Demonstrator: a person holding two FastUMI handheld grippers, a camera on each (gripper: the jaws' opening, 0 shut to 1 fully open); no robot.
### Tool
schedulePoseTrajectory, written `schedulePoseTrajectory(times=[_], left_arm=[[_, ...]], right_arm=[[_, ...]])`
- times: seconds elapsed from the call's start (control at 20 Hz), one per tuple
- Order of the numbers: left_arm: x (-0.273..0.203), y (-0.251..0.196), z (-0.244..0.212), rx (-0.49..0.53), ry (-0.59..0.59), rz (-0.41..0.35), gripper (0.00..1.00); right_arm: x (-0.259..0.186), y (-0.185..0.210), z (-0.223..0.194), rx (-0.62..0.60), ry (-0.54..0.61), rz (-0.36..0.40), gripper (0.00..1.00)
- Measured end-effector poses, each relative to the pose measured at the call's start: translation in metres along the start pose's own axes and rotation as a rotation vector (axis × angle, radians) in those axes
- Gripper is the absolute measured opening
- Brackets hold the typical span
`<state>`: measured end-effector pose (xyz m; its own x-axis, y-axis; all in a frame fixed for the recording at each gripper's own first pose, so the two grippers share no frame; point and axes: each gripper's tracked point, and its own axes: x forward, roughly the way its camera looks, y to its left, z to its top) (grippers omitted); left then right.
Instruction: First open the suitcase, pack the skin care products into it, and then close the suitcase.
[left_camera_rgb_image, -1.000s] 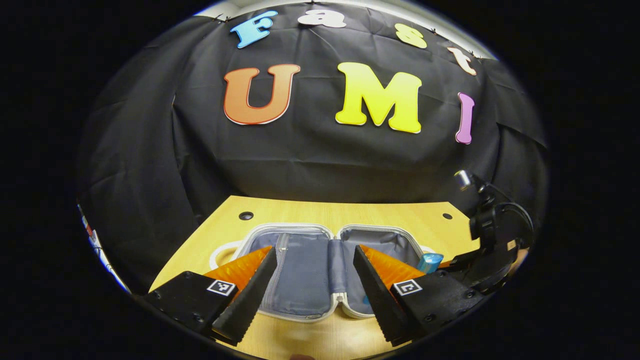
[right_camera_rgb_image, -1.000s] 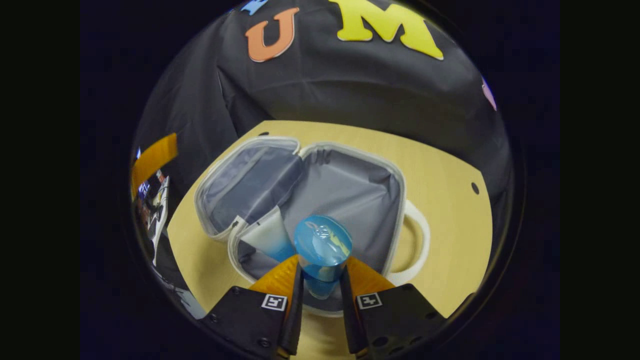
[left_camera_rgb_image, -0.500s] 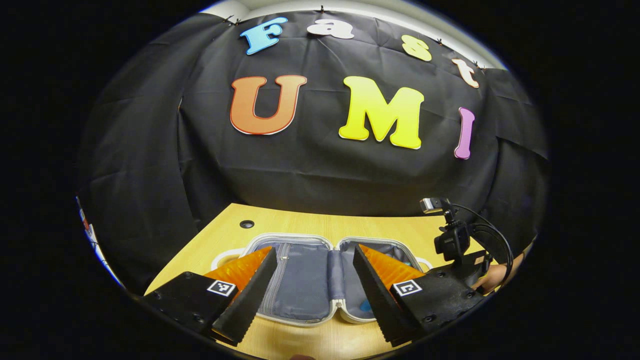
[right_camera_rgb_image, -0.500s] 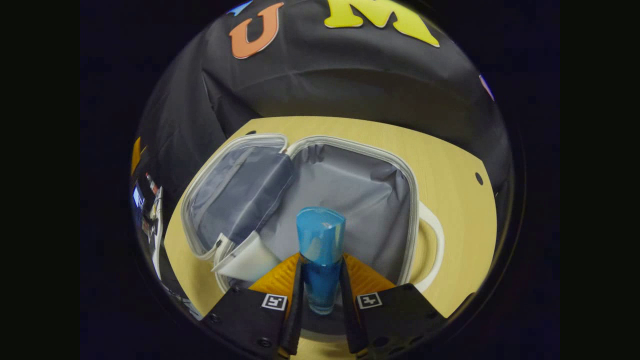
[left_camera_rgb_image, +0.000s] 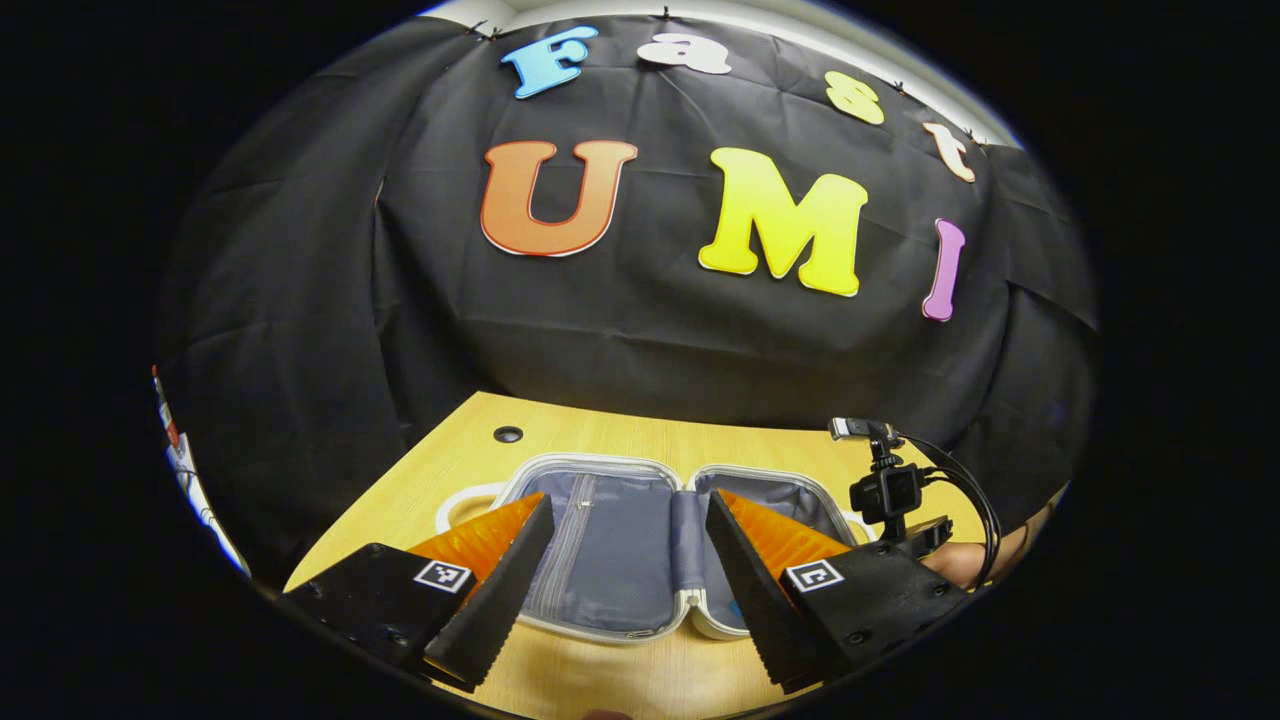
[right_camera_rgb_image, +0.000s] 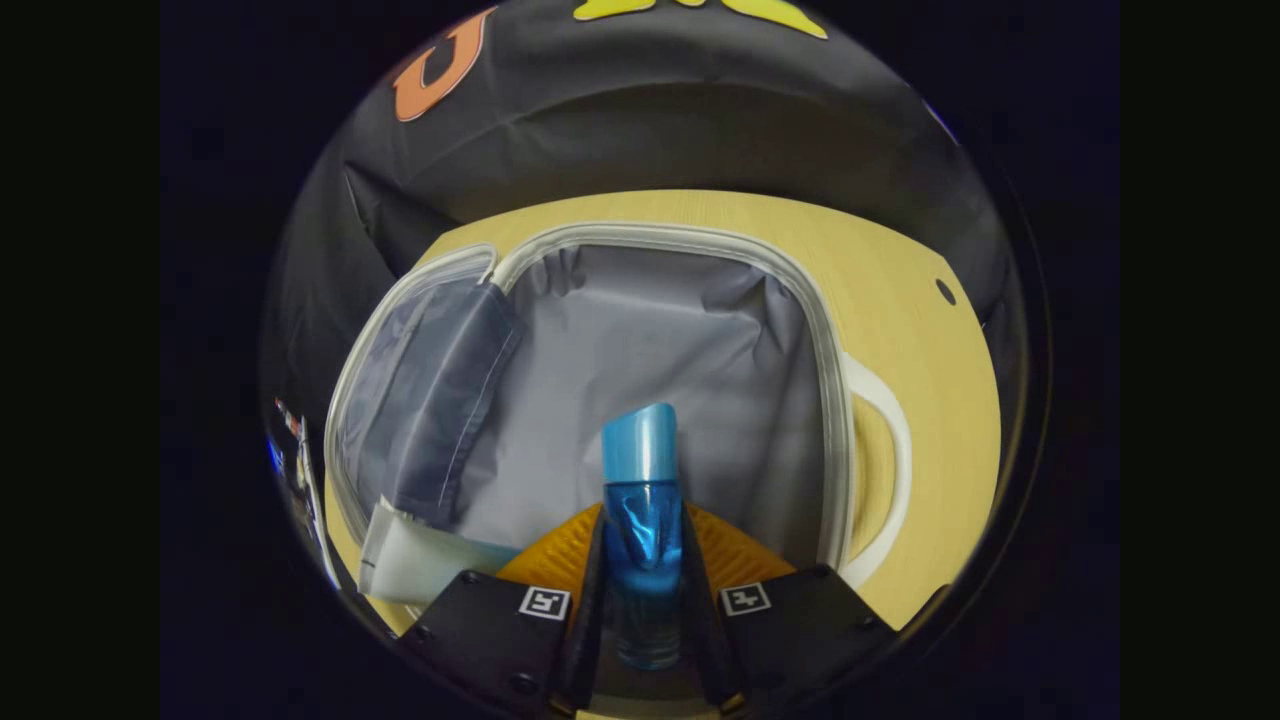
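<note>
Blue bottle's (right_camera_rgb_image: 641, 500) base hidden between right jaws.

Light wooden table (left_camera_rgb_image: 640, 445) with round holes (left_camera_rgb_image: 508, 434), black cloth wall (left_camera_rgb_image: 640, 330)

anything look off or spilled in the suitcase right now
Nothing stands out. The suitcase lies open flat on the table, its grey lining dry. A white tube lies at its near edge, and the right tongs grip the blue bottle over the lining.
</note>
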<state>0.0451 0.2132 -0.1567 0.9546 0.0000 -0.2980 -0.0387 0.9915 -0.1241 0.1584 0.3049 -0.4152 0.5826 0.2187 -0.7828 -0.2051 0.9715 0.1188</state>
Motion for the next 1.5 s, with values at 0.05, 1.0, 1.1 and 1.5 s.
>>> schedulePoseTrajectory(times=[0.05, 1.0, 1.1, 1.5], left_arm=[[0.0, 0.002, -0.002, -0.006, 0.005, 0.004, 0.98], [0.057, 0.173, -0.057, -0.389, 0.067, 0.137, 0.99], [0.079, 0.191, -0.068, -0.524, 0.081, 0.103, 0.99], [0.148, 0.205, -0.107, -0.935, 0.136, -0.037, 0.83]], right_arm=[[-0.003, 0.003, 0.0, -0.001, -0.007, 0.013, 0.38], [-0.091, 0.027, -0.02, -0.214, -0.066, 0.043, 0.7], [-0.107, 0.027, -0.015, -0.261, -0.108, 0.048, 0.7], [-0.155, 0.008, 0.006, -0.284, -0.234, 0.028, 0.7]])
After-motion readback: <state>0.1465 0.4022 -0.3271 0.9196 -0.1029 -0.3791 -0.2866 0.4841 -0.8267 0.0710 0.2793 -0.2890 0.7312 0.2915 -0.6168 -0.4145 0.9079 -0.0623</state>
